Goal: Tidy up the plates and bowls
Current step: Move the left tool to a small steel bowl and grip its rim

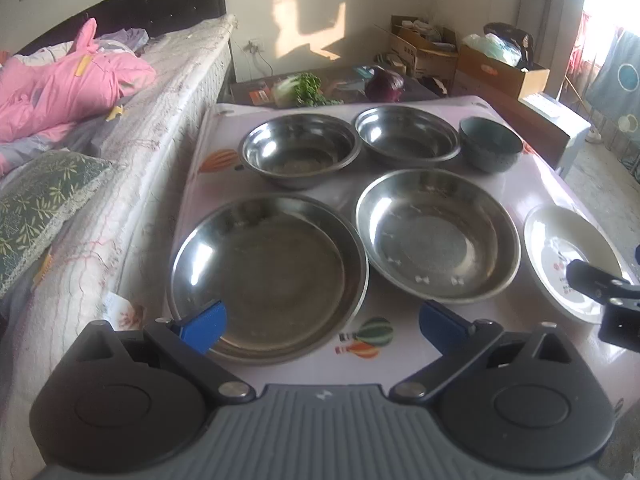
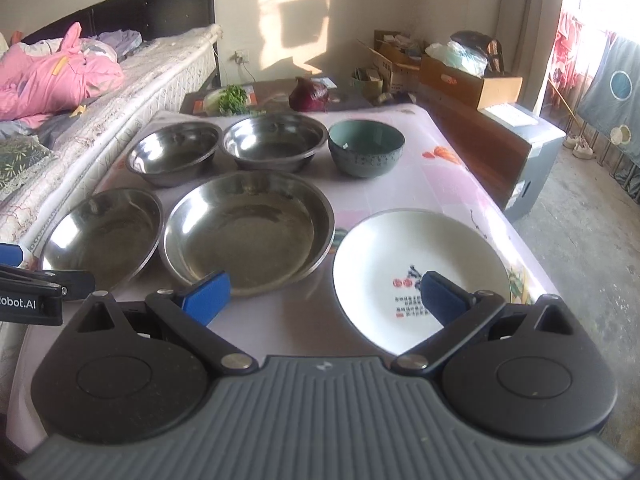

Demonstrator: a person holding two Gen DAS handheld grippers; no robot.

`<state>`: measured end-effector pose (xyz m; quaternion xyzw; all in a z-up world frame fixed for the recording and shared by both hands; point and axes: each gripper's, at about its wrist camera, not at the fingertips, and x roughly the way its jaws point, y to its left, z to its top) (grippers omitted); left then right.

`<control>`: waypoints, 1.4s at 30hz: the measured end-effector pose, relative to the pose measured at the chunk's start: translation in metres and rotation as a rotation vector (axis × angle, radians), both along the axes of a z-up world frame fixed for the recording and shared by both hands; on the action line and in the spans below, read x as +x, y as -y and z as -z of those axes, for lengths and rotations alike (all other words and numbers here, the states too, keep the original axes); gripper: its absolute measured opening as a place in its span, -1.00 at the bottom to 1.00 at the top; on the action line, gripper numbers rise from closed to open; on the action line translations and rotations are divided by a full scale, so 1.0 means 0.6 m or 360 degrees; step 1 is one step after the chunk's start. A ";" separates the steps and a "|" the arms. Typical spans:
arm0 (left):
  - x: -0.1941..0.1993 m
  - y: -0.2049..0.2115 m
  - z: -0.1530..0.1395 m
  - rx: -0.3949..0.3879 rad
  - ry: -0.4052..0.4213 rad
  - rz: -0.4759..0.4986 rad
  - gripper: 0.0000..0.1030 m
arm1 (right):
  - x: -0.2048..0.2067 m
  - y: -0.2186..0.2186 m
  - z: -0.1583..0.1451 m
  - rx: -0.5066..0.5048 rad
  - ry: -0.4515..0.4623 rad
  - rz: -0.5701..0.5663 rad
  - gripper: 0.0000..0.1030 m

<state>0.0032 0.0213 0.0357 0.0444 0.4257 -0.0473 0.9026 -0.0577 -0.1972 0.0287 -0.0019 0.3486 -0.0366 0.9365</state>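
Six dishes sit apart in two rows on the table, seemingly laid out for stacking. The left gripper and right gripper hover wide open and empty, lower centre, before the large steel plate and white porcelain plate.

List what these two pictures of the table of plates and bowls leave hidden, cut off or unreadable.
- Left wrist view: the white plate has its near edge covered by the right hand-held gripper.
- Right wrist view: the printed writing on the white plate is too small to read.
- Right wrist view: the left steel plate has its near rim hidden behind the left hand-held gripper.
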 end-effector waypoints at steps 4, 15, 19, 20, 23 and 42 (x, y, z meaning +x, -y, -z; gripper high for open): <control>0.037 -0.024 -0.022 0.0020 0.0086 -0.0074 1.00 | 0.019 -0.004 -0.030 0.0034 0.0180 -0.0075 0.98; 0.172 -0.120 -0.019 -0.0232 0.0104 -0.0164 1.00 | 0.150 -0.045 -0.058 0.0127 0.0326 -0.0317 0.98; 0.220 -0.152 -0.007 -0.0347 0.0137 -0.0192 1.00 | 0.220 -0.061 -0.052 0.0251 0.0309 -0.0346 0.98; 0.232 -0.157 -0.004 -0.0350 0.0139 -0.0204 0.99 | 0.239 -0.066 -0.046 0.0283 0.0295 -0.0364 0.98; 0.268 -0.167 0.007 -0.0336 0.0157 -0.0229 0.97 | 0.292 -0.087 -0.028 0.0353 0.0252 -0.0410 0.97; 0.457 -0.088 0.125 0.0194 -0.0084 -0.0053 -0.14 | 0.512 -0.130 0.121 0.0464 -0.0147 -0.0492 -0.17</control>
